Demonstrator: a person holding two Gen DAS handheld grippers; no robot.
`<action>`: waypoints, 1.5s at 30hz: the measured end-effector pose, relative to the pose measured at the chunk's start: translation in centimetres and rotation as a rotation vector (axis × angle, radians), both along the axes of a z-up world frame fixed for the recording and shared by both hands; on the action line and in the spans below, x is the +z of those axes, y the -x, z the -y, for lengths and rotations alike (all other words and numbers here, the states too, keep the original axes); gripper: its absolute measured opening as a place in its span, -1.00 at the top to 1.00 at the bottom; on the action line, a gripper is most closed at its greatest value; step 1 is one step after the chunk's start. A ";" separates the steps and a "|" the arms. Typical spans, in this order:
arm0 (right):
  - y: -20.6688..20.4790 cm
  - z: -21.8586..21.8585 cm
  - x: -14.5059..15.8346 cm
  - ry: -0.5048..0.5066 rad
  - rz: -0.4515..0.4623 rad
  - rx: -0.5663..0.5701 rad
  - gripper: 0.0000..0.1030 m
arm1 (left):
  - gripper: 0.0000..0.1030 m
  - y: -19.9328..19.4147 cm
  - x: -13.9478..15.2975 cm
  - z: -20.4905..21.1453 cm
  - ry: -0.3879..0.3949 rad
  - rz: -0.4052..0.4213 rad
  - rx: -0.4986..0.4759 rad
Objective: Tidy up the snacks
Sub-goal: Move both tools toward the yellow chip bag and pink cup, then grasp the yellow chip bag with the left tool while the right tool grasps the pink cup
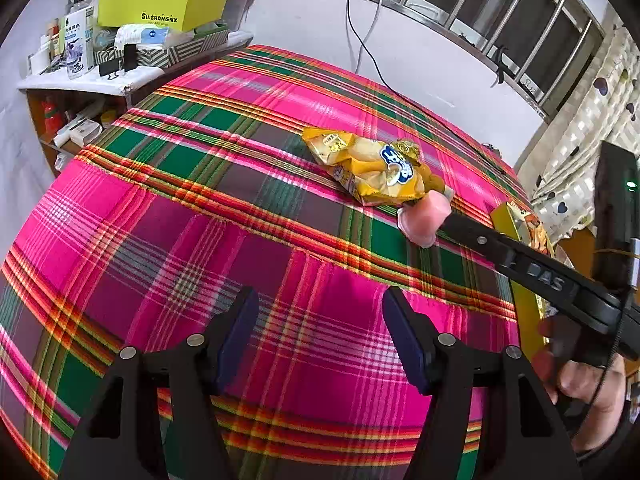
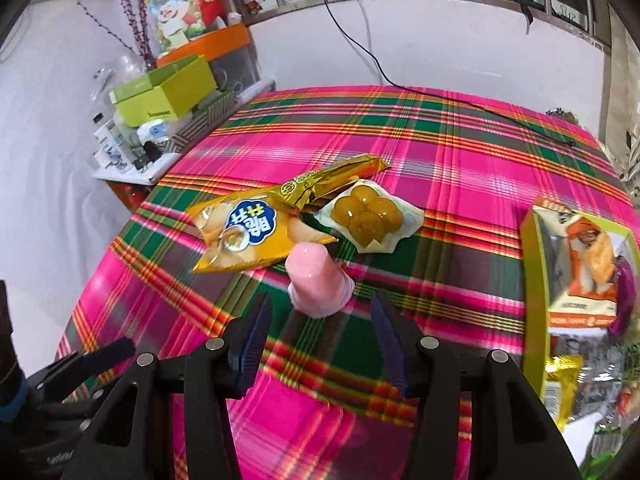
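1. Right gripper [image 2: 318, 340] open, jaws spread wide, nothing between them; aimed at the pink jelly cup [image 2: 318, 286], which stands upside down on the plaid tablecloth [image 2: 460, 168] just ahead of the fingertips.
2. Left gripper [image 1: 320, 340] also open and empty, low over a bare part of the cloth, well apart from the snacks.
3. Just behind the cup, touching or almost touching it: a yellow chip bag [image 2: 248, 232]. Behind that a gold wrapper [image 2: 332, 182], and beside it a clear pack of chestnuts [image 2: 368, 216].
4. To the right, a green tray [image 2: 534, 280] already holding an orange snack box [image 2: 588, 264] and other packets; probably the place for the sorted snacks.
5. Handling of the cup, as a judgement: light, thin plastic wall, smooth and a little slippery, soft under strong squeeze. Tapered shape, so risk of slipping out of the pads if pinched too high on the narrow end.
6. Best hold: across the middle of the body, jaws on two opposite sides, closing gently. Too much force could burst the foil seal underneath.
7. Chip bag: very light, puffed, crinkly, contents fragile. Better to pinch at the flat sealed edge, not the belly.
8. Chestnut pack: flat, soft, slippery film; hold by a corner.
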State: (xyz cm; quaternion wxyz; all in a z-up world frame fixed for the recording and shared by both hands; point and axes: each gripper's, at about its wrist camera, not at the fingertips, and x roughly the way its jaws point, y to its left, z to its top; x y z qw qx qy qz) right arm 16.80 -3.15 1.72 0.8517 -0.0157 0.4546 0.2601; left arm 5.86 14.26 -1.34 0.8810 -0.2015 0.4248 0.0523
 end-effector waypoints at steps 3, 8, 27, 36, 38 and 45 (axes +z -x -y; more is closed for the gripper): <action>-0.7 -0.8 -0.8 0.010 -0.014 -0.006 0.05 | -0.26 -0.1 0.0 -0.4 0.003 0.006 0.002; -1.6 -1.7 -1.5 0.010 -0.018 -0.009 0.12 | -0.26 -0.3 0.1 -1.2 0.017 0.016 0.006; -1.9 0.2 -0.9 -0.036 -0.005 -0.051 0.50 | -0.26 -4.6 1.0 -1.1 0.091 0.054 -0.051; -0.7 2.8 0.6 -0.091 0.001 -0.056 0.50 | -0.40 -9.4 0.7 -0.5 0.138 0.049 -0.024; -0.5 3.2 0.7 -0.098 0.000 -0.056 0.50 | -0.40 -10.3 0.3 -0.2 0.136 0.038 -0.011; -0.6 4.2 0.8 -0.118 -0.007 -0.065 0.50 | -0.40 -12.1 0.2 0.9 0.096 0.040 0.010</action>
